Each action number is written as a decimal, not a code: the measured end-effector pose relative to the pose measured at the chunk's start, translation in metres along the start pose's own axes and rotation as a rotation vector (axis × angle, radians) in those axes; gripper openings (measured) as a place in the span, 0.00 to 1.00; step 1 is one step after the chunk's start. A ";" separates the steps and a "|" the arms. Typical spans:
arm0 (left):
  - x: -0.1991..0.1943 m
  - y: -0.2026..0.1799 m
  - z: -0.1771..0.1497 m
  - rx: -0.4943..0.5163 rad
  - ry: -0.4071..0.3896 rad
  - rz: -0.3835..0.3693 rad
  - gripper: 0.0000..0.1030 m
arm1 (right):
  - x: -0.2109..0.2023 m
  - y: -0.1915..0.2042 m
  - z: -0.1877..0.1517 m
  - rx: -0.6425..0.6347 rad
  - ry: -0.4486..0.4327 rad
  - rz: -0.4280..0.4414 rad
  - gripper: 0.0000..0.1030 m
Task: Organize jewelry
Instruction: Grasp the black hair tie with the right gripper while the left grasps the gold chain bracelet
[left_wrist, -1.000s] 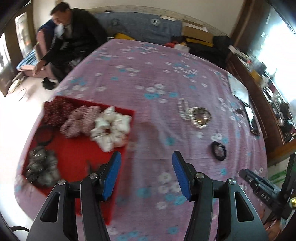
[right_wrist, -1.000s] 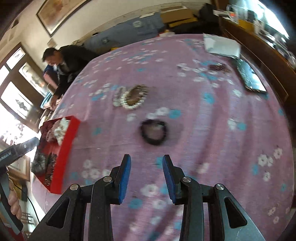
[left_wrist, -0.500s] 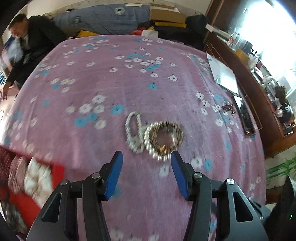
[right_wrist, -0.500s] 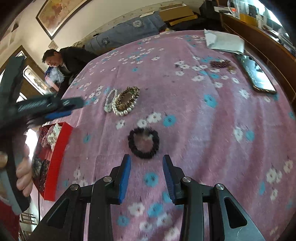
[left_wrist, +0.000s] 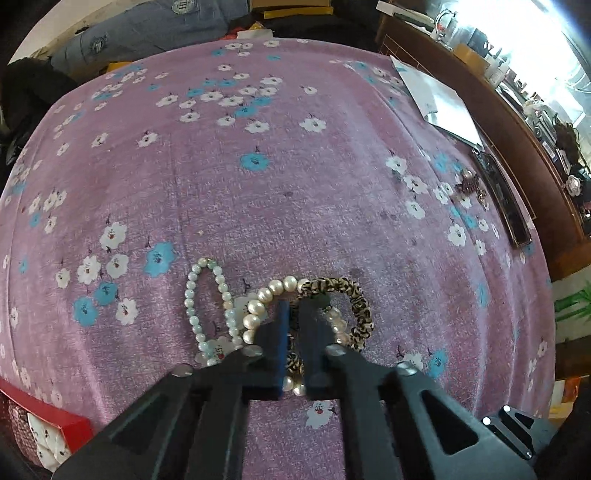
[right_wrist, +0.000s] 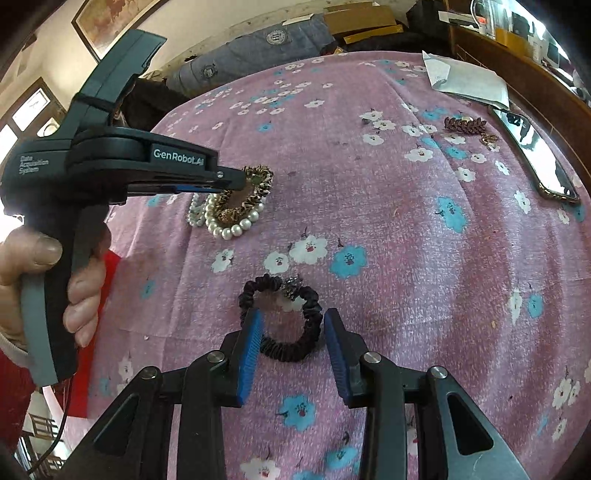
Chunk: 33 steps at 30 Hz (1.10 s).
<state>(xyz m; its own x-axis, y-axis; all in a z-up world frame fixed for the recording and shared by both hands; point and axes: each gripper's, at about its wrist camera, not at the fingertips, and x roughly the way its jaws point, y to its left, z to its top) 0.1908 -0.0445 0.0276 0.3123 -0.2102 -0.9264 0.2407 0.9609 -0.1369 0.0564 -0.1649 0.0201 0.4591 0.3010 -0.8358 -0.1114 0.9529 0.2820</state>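
Observation:
My left gripper (left_wrist: 293, 317) is shut on a leopard-print scrunchie (left_wrist: 356, 299) that lies inside a large white pearl bracelet (left_wrist: 258, 302) on the pink floral cloth. A smaller pearl bracelet (left_wrist: 207, 295) lies just to its left. In the right wrist view the left gripper (right_wrist: 236, 179) pinches the scrunchie (right_wrist: 255, 192) above the pearls (right_wrist: 229, 229). My right gripper (right_wrist: 293, 339) is open, its fingers on either side of a black scrunchie (right_wrist: 284, 347) with a small charm. It does not touch it.
A red tray (left_wrist: 40, 417) with fabric scrunchies sits at the lower left. A brown leaf-shaped hair clip (right_wrist: 465, 125), a phone (right_wrist: 535, 158) and white paper (right_wrist: 465, 79) lie at the far right. A wooden cabinet runs along the right edge.
My left gripper swung from the red tray to the pearl and leopard pile and shut on the leopard scrunchie. My right gripper moved forward until its open fingers flank the black scrunchie.

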 end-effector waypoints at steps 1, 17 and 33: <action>-0.001 0.000 -0.001 -0.004 -0.002 0.004 0.00 | 0.001 0.001 0.001 -0.004 -0.002 -0.005 0.21; -0.066 0.012 -0.022 -0.041 -0.078 -0.095 0.00 | -0.027 0.004 -0.012 0.046 0.012 0.039 0.09; 0.000 -0.059 -0.017 0.193 -0.031 0.081 0.19 | -0.028 -0.012 -0.037 0.092 0.038 0.050 0.09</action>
<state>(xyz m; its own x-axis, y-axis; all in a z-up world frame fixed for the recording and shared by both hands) 0.1609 -0.0984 0.0300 0.3650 -0.1421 -0.9201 0.3845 0.9231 0.0099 0.0125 -0.1837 0.0224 0.4214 0.3508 -0.8363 -0.0511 0.9299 0.3643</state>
